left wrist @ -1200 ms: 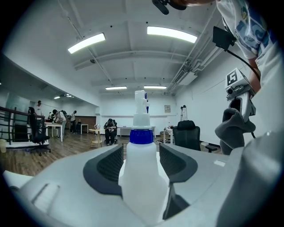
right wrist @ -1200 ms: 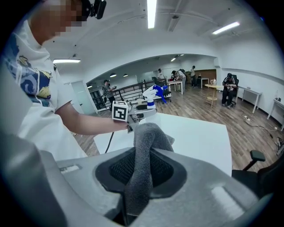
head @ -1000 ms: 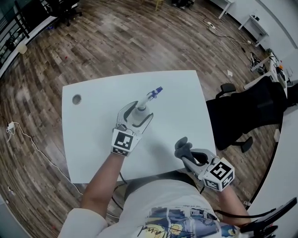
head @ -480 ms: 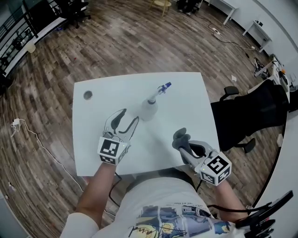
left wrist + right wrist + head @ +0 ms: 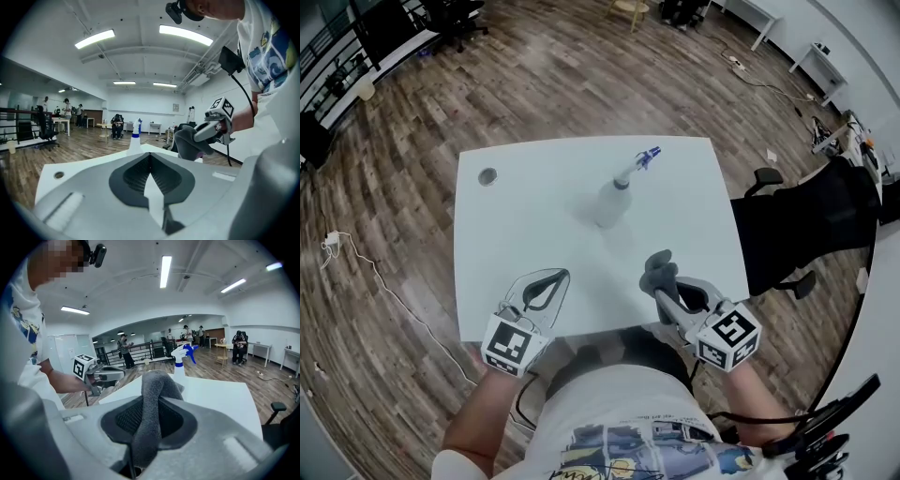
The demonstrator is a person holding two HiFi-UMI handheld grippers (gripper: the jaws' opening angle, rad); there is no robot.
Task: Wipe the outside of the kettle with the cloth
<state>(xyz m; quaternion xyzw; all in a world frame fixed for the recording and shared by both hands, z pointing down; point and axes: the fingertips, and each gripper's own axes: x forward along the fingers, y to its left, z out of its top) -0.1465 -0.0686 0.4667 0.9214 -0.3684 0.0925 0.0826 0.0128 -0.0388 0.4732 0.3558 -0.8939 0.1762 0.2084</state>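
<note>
No kettle shows in any view. A translucent spray bottle (image 5: 617,197) with a blue nozzle stands upright on the white table (image 5: 534,220). My left gripper (image 5: 549,278) hovers at the table's front left edge, well short of the bottle. Its jaws have just been closing and now meet with nothing between them. My right gripper (image 5: 664,287) is over the front right of the table, shut on a grey cloth (image 5: 152,397) that sticks up out of its jaws. In the left gripper view the cloth (image 5: 187,142) hangs to the right of the bottle (image 5: 135,139).
A small round hole (image 5: 487,176) sits in the table's far left corner. A black office chair (image 5: 797,220) stands close to the table's right side. Wooden floor surrounds the table, with a cable (image 5: 366,277) on it at the left.
The left gripper, which stood round the spray bottle, has drawn back to the table's front edge and shut empty. The bottle stays standing. The right gripper with the cloth shifted slightly.
</note>
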